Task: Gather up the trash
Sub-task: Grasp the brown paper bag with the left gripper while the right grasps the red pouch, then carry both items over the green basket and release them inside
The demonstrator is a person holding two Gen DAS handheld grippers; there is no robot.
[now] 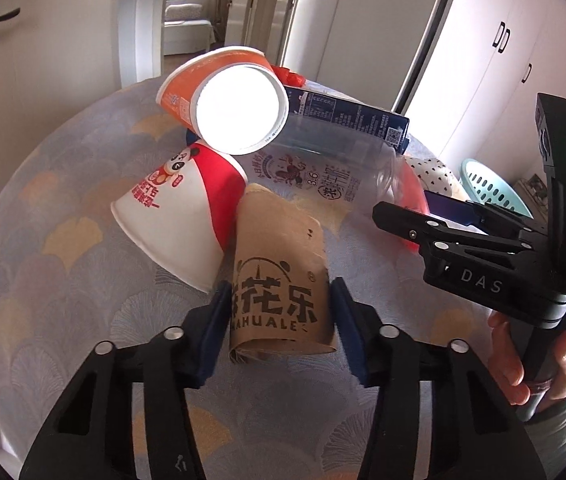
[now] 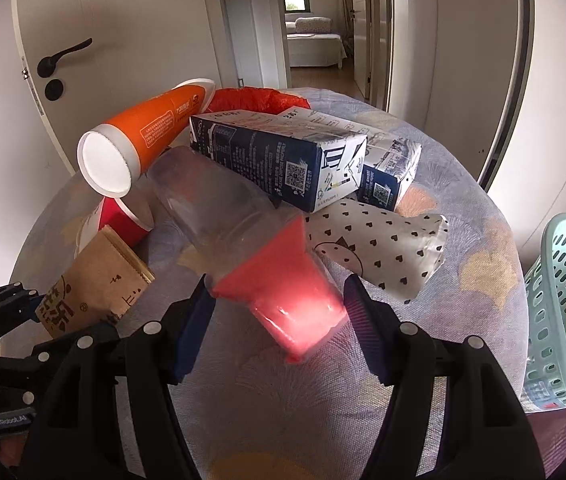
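A pile of trash lies on a round table [image 1: 83, 320]. My left gripper [image 1: 279, 308] is open, its blue pads on either side of a flattened brown paper bag [image 1: 279, 272], close to its edges. My right gripper [image 2: 279, 304] is open around the red end of a clear plastic cup [image 2: 283, 296] that lies on its side. It shows from the side in the left wrist view [image 1: 423, 224]. An orange cup [image 1: 223, 92], a red and white cup [image 1: 187, 212], a dark blue milk carton [image 2: 267, 160] and a heart-print paper bag [image 2: 383, 248] lie behind.
A second smaller carton [image 2: 391, 172] and a red plastic bag [image 2: 259, 98] sit at the table's far side. A green perforated basket [image 2: 563, 312] stands to the right of the table. A door [image 2: 83, 40] and a hallway lie beyond.
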